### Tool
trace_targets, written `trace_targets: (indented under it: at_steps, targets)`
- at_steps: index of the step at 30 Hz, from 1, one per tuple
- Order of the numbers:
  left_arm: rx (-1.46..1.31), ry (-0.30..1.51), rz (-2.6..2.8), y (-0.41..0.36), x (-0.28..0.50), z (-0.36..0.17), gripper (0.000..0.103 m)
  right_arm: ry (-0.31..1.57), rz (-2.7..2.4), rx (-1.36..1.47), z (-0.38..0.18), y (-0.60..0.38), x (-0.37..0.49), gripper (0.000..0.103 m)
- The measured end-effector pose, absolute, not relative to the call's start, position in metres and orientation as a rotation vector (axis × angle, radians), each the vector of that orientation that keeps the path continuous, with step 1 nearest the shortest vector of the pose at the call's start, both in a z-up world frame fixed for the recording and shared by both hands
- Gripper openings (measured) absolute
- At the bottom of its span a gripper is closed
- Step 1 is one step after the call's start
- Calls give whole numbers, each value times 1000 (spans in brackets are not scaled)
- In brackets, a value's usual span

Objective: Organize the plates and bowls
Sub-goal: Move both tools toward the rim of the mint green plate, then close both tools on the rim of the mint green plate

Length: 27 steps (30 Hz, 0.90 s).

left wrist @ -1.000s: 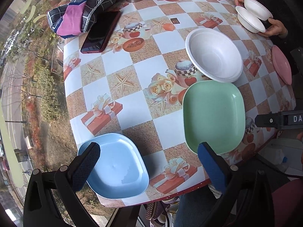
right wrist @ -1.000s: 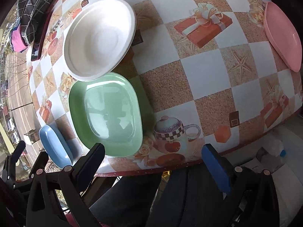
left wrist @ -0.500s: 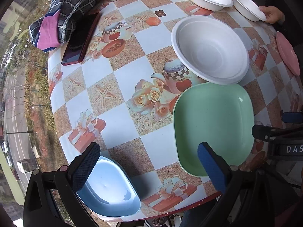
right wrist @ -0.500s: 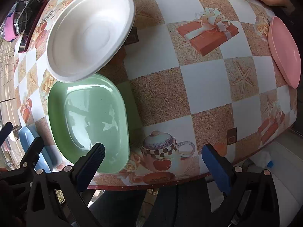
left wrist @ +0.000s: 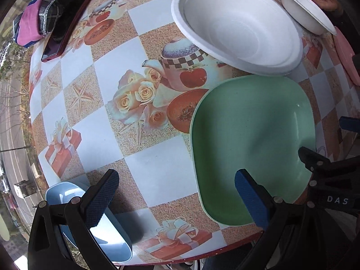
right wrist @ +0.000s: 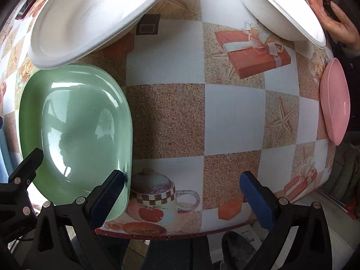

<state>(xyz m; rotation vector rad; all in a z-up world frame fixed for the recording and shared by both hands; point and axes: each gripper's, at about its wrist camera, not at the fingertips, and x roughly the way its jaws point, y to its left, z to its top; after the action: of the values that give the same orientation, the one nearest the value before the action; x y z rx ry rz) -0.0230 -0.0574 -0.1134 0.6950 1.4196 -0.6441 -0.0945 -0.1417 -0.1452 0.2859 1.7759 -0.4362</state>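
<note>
A green plate (left wrist: 252,135) lies near the table's front edge, also in the right wrist view (right wrist: 76,123). A large white bowl (left wrist: 236,24) sits just behind it (right wrist: 94,15). A blue plate (left wrist: 105,231) lies at the front left corner. A smaller white bowl (right wrist: 281,9) and a pink plate (right wrist: 335,103) are at the right. My left gripper (left wrist: 175,193) is open, low over the table between the blue and green plates. My right gripper (right wrist: 182,191) is open, its left finger over the green plate's rim.
A dark phone (left wrist: 60,36) and a folded patterned cloth (left wrist: 45,6) lie at the far left. Another person's hand (right wrist: 333,15) rests by the smaller white bowl. The patterned tablecloth (right wrist: 225,117) is bare between the green and pink plates.
Both grippers have moved forward and lower toward the table. The plates and bowls look much nearer. The hand at the far right has put a white bowl down.
</note>
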Motion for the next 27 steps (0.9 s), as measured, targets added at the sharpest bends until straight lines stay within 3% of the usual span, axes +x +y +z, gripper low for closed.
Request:
trace_targets:
  at_steps: [3,11,27]
  targets:
    - [676,1415,-664,-61,-39,-114,103,1764,-430,217,-143,-152,-97,103]
    - [597,1472,-576,-63,-49,-114,103,1702,-325,460,-154,-169,-88,103]
    - [450,1534,-424,-39,-15,-161,103,1691,-239,307,-183,-106,-59,103]
